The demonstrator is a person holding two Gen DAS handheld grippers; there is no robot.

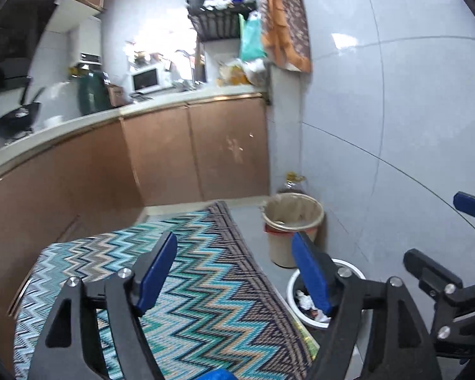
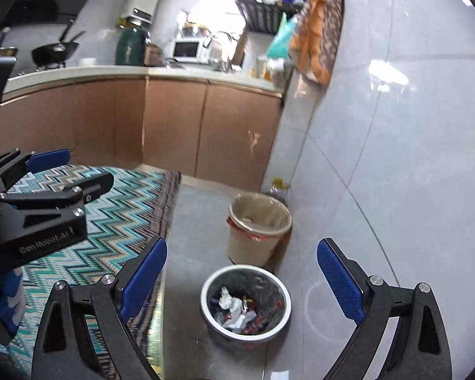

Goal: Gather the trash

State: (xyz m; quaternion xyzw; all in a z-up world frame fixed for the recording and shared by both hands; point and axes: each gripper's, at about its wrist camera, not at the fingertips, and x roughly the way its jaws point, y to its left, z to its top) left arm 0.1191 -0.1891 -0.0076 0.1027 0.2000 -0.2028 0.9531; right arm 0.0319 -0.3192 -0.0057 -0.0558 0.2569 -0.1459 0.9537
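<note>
Kitchen, grey tile floor [image 2: 199, 221]. Small white-rimmed bin of crumpled trash [image 2: 245, 304] beside beige plastic bin [image 2: 259, 226]. My left tongs [image 1: 234, 272] and right tongs [image 2: 242, 280] spread wide, holding nothing.

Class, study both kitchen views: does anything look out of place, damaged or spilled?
Nothing is spilled: the trash sits inside the white bin, and the lined beige bin stands upright. One oddity: the cabinet door by the wall has pale scuffs, like chipped finish. Both grippers, left and right, are open and empty.
</note>
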